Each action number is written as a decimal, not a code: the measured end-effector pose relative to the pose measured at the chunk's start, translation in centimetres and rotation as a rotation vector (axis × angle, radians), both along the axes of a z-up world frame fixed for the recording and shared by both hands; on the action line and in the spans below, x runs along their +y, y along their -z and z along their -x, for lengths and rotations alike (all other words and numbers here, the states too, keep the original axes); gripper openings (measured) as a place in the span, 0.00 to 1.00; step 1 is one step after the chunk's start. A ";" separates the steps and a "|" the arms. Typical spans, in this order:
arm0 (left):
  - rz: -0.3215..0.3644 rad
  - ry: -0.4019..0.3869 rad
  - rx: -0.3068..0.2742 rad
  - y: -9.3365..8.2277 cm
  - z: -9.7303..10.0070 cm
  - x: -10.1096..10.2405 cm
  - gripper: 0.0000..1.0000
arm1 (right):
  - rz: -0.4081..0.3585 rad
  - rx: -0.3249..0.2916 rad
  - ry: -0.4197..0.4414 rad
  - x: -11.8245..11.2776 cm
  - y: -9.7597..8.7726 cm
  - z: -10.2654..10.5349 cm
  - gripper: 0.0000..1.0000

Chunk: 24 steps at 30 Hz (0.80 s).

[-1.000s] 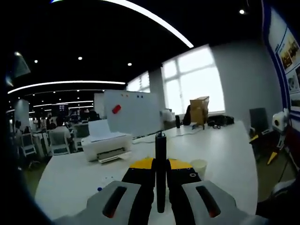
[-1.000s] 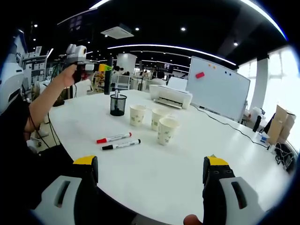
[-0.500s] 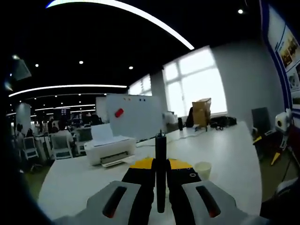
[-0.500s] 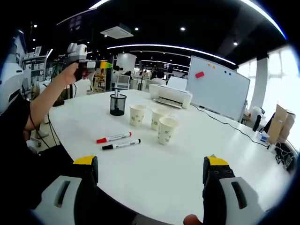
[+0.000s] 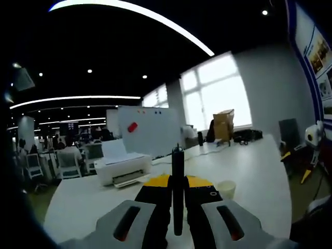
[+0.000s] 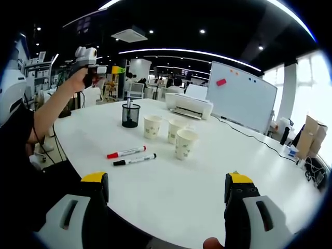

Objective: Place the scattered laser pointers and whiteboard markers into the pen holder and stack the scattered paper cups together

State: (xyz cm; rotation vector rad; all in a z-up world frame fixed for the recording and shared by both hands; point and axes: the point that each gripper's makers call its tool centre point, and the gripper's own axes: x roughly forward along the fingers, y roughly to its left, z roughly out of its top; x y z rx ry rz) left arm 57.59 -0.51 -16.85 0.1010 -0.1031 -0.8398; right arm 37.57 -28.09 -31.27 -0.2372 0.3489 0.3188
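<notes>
My left gripper [image 5: 178, 188] is shut on a slim black laser pointer [image 5: 178, 166] that stands upright between its jaws. In the right gripper view a person's hand holds this left gripper [image 6: 93, 69] high above the table's far left end. My right gripper [image 6: 167, 181] stands open with nothing between its jaws, over the near table edge. A black mesh pen holder [image 6: 130, 115] stands on the table with three separate paper cups [image 6: 152, 126] [image 6: 176, 131] [image 6: 185, 143] to its right. A red marker [image 6: 126, 152] and a black marker [image 6: 134, 160] lie in front of them. One paper cup [image 5: 225, 188] shows beyond the left jaws.
A white printer [image 6: 188, 106] [image 5: 124, 168] sits at the table's far side, with a whiteboard [image 6: 241, 96] [image 5: 142, 127] behind it. The person's arm [image 6: 46, 111] reaches along the left. The white table [image 6: 171, 192] has bare room in front of the markers.
The left gripper has risen a little with the pointer still in it, and its view has tilted with it. The right gripper and the things on the table have not moved.
</notes>
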 end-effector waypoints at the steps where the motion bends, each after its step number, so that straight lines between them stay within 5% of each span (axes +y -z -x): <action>1: -0.002 -0.001 0.000 0.0 0.0 0.0 0.13 | 0.001 0.001 -0.001 0.0 0.0 0.0 0.88; 24: 0.000 0.002 -0.039 -2.0 0.2 -0.1 0.13 | 0.002 -0.005 0.003 -0.1 -0.2 0.1 0.88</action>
